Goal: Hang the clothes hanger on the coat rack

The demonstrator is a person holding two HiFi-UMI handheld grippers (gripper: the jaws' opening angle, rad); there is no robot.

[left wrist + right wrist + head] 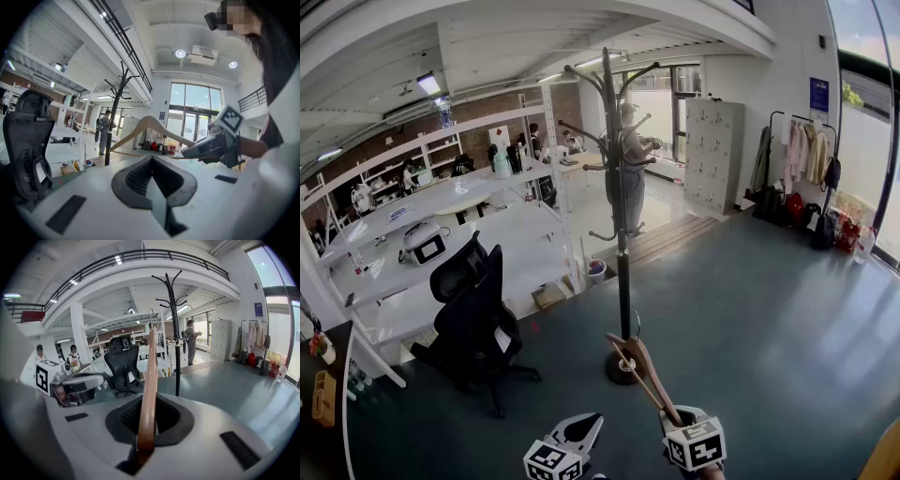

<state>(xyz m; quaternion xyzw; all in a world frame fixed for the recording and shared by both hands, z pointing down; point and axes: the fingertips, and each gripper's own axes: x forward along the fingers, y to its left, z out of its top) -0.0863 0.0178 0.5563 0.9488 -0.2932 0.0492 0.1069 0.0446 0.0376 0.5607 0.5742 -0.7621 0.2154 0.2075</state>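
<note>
The black coat rack (pixel 622 234) stands on the grey floor just ahead, its hooked arms bare. My right gripper (pixel 677 419) is shut on one end of a wooden hanger (pixel 639 367), which points up toward the rack's base. In the right gripper view the hanger (pixel 149 380) runs straight out from between the jaws, with the rack (pixel 175 333) behind it. My left gripper (pixel 592 422) hovers beside it at the lower left, shut and holding nothing. From the left gripper view the hanger (pixel 145 126) is seen sideways, in the right gripper (pixel 213 143).
A black office chair (pixel 473 319) stands left of the rack, with white desks (pixel 441 244) behind it. A clothes rail with garments (pixel 802 159) and grey lockers (pixel 715 155) line the far right wall. A person (pixel 628 169) stands beyond the rack.
</note>
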